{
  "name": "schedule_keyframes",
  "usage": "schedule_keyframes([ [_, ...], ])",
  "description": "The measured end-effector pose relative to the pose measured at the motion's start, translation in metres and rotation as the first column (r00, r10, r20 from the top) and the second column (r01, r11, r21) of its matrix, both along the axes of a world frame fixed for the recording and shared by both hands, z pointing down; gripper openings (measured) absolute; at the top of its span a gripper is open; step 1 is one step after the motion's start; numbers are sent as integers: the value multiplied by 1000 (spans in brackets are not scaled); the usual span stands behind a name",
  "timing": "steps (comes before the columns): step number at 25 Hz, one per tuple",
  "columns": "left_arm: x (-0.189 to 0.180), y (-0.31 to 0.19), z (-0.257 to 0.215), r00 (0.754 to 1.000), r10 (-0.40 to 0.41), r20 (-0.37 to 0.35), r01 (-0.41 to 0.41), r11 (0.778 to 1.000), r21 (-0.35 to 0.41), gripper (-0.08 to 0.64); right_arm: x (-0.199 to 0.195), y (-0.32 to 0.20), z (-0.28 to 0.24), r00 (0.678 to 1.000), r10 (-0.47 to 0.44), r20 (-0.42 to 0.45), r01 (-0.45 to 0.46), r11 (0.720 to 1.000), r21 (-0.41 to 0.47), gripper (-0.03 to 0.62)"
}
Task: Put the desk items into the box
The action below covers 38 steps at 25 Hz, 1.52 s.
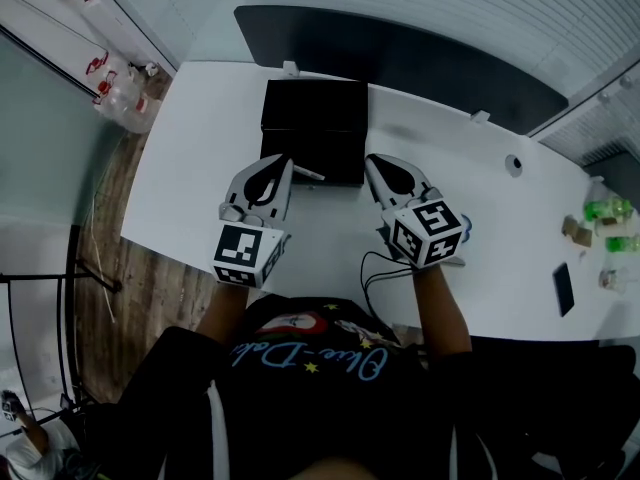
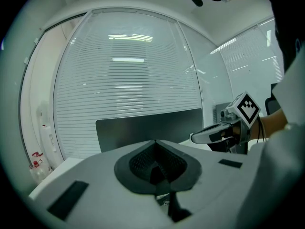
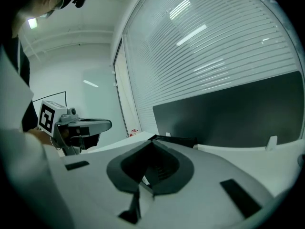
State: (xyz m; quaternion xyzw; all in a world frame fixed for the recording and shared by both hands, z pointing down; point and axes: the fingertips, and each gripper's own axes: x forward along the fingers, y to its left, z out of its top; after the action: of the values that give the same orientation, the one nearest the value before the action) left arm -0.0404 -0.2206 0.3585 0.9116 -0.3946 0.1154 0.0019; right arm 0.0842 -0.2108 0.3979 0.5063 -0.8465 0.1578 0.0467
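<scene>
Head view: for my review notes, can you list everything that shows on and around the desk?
Desk: one, white, across the middle.
Box: one, black, far middle of the desk.
Partition panel: one, dark, along the desk's far edge.
Phone: one, black, flat near the desk's right end.
Green bottles: a few, far right edge of view; exact count unclear.
Clear bottles: several, beyond the desk's far left corner.
Cable: one, black, near edge of the desk.
Left hand-held gripper: one, white and black, shut, tip at the box's near edge.
Right hand-held gripper: one, white and black, shut, tip by the box's near right corner.
</scene>
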Motion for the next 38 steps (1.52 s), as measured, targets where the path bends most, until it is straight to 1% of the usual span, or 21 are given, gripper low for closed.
schedule_keyframes([
  [3,6,5,-2,1000,3,-3,-3,1000,1,8,7,7,-2,1000,10,10,-10,1000,7,8],
  [7,13,7,-6,999,38,12,-39,999,21,8,16,16,-9,999,48,10,-49,998,26,8],
  [10,24,6,-15,997,80,-15,-80,996,38,8,25,23,-16,996,91,3,-91,995,43,8],
  [13,31,8,-21,992,126,-23,-125,991,57,8,34,30,-25,990,141,6,-141,988,56,8],
  [18,32,14,-21,981,191,-18,-190,980,54,8,41,44,-38,977,211,1,-211,974,81,8],
  [22,26,17,-27,975,217,-46,-214,975,65,8,38,54,-43,967,254,0,-253,964,84,8],
  [28,24,26,-23,960,272,-67,-268,962,57,8,32,70,-45,954,301,-13,-299,951,79,8],
  [32,26,31,-25,948,308,-73,-303,950,73,8,31,81,-49,942,336,-24,-332,939,85,8],
  [38,35,48,-30,926,360,-113,-355,933,64,8,32,105,-53,924,382,-18,-378,920,98,8],
])
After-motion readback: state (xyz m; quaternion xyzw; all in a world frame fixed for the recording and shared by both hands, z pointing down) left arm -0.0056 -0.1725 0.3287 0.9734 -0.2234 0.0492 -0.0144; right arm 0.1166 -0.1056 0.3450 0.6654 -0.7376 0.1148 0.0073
